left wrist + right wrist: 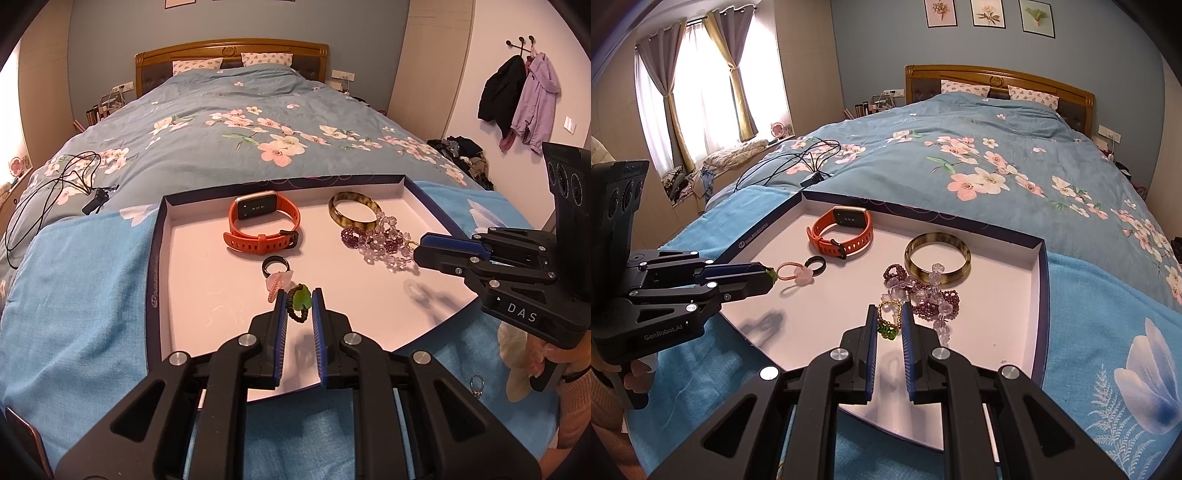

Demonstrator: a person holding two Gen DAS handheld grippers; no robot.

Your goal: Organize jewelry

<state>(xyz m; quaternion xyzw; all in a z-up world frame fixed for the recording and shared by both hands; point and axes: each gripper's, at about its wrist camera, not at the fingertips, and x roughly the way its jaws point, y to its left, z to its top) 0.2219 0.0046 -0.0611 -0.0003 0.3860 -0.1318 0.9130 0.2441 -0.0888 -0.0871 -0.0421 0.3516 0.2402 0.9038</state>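
My left gripper (300,301) pinched a green-stone ring (301,300), its dark band half hidden by the pads. My right gripper (889,321) was clamped on a gold ring (887,318) whose shape I could barely make out. Both hovered over the white box lid (1039,295), which sat on a blue towel (74,295) across the floral bed (258,122).

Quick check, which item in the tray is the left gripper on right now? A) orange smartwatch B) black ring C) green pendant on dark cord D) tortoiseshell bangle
C. The left gripper has its fingertips on either side of the green pendant, raised above the tray; the smartwatch, black ring and bangle lie apart.
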